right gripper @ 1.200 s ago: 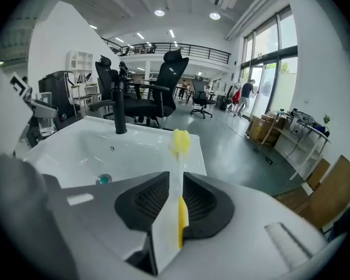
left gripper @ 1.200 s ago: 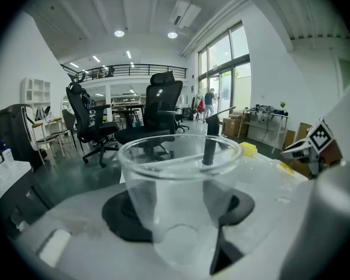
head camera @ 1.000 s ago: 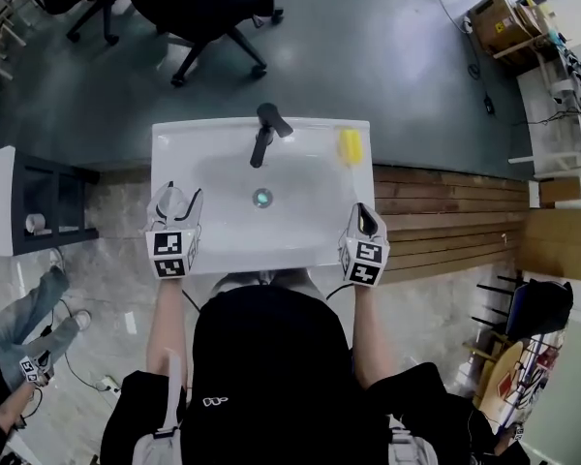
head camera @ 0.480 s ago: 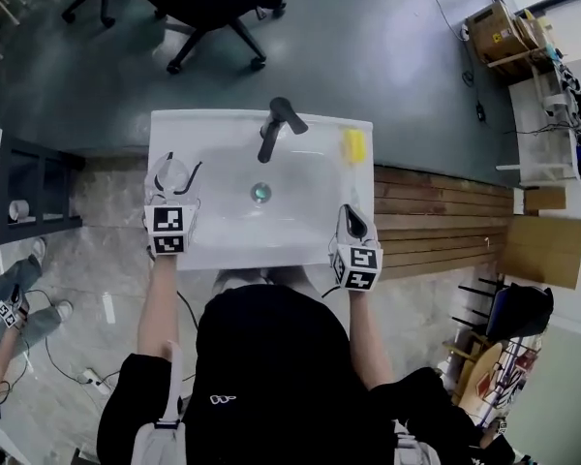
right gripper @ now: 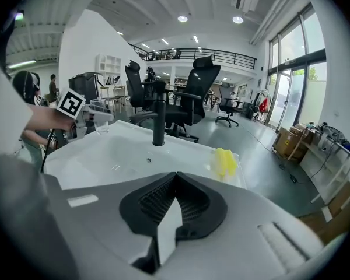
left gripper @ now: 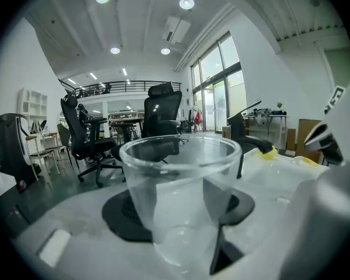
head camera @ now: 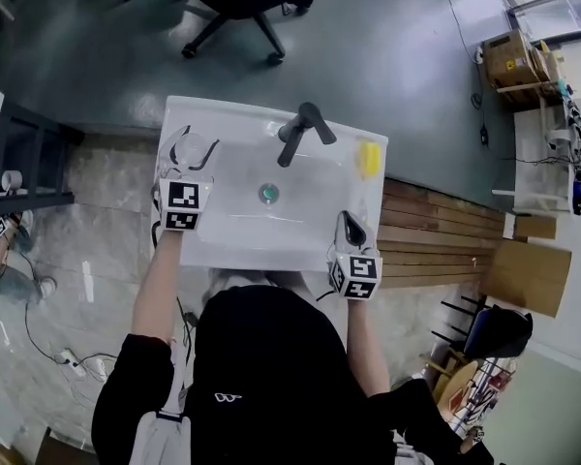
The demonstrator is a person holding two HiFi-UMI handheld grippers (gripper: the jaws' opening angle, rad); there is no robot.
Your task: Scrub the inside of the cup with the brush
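Left claw [head camera: 192,155] farther up sink rim [head camera: 271,252], grasping clear cup [left gripper: 184,197]; right claw [head camera: 350,223] clenched empty; brush [head camera: 369,158] handle indistinct.

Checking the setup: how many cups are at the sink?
1: the clear cup between the left gripper's jaws, at the sink's left rim. No other cup shows.

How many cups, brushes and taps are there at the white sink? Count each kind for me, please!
cup: 1
brush: 1
tap: 1
Total: 3
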